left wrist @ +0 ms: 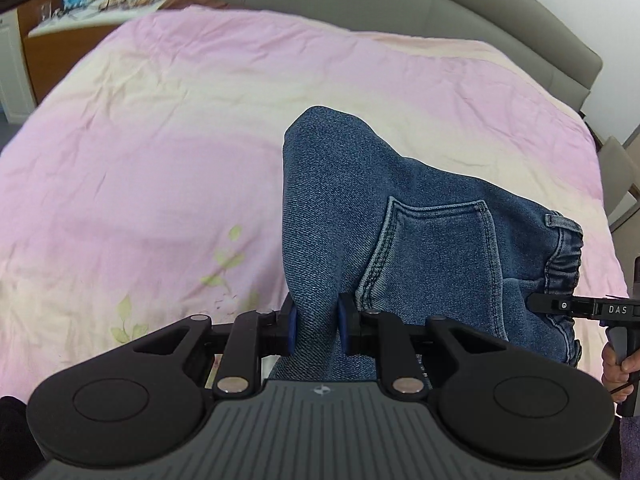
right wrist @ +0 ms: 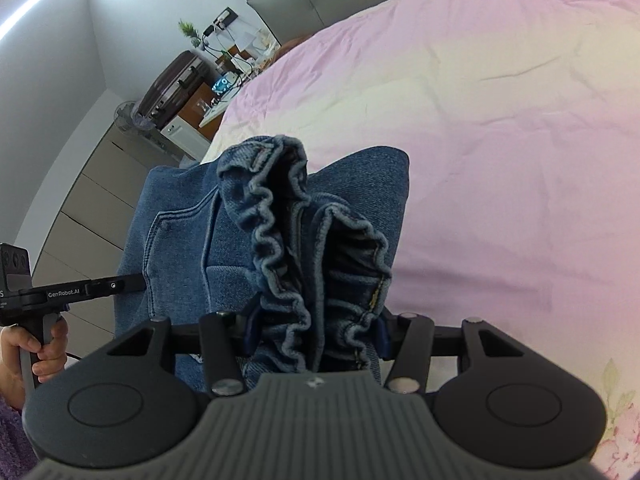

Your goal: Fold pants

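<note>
Blue denim pants with a back pocket and an elastic waistband hang doubled over above the pink bed cover. My left gripper is shut on a fold of the denim beside the pocket. My right gripper is shut on the bunched elastic waistband. In the left wrist view the right gripper grips the waistband edge at the far right. In the right wrist view the left gripper touches the pants near the pocket seam. The lower legs are hidden.
The bed cover spreads wide ahead, with a flower print near its front edge. A grey padded headboard runs along the back. A cluttered bedside cabinet stands at the back left, with a suitcase by it.
</note>
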